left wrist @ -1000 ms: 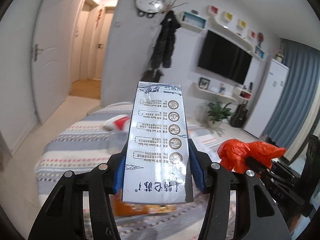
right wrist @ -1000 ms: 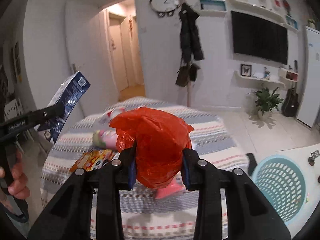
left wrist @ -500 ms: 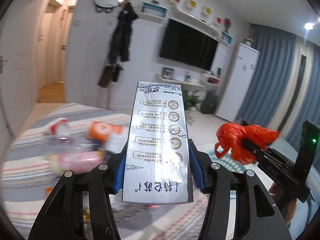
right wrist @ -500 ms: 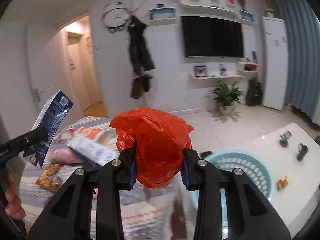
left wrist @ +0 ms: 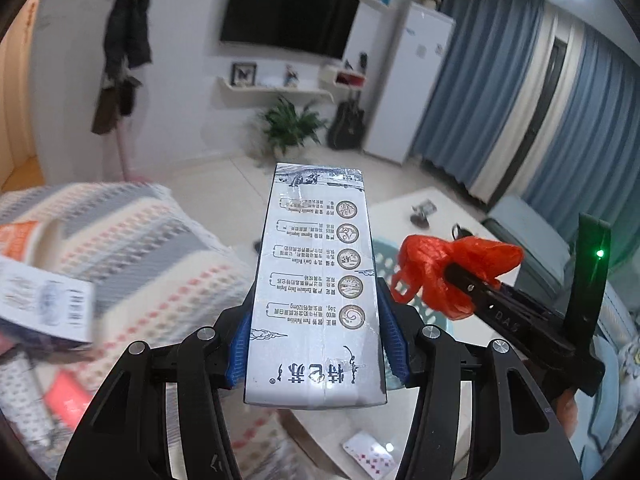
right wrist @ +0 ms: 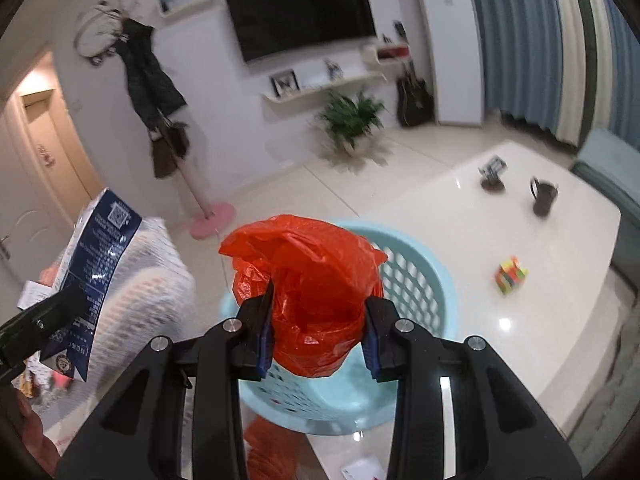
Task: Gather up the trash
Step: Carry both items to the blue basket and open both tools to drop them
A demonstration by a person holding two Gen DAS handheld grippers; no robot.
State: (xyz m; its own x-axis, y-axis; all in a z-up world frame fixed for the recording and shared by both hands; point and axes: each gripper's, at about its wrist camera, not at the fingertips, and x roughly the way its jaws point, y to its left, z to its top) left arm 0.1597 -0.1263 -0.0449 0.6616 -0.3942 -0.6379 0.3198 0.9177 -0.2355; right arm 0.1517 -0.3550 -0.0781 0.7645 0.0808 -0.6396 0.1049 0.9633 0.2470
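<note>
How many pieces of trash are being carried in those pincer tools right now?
2. A milk carton is clamped in the left gripper, and a crumpled red plastic bag is clamped in the right gripper, above the light blue basket.

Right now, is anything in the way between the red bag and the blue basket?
Nothing visible. The right gripper holds the red bag just above the light blue basket, whose open top looks clear behind and below the bag. The left gripper's milk carton is off to the side.
</note>
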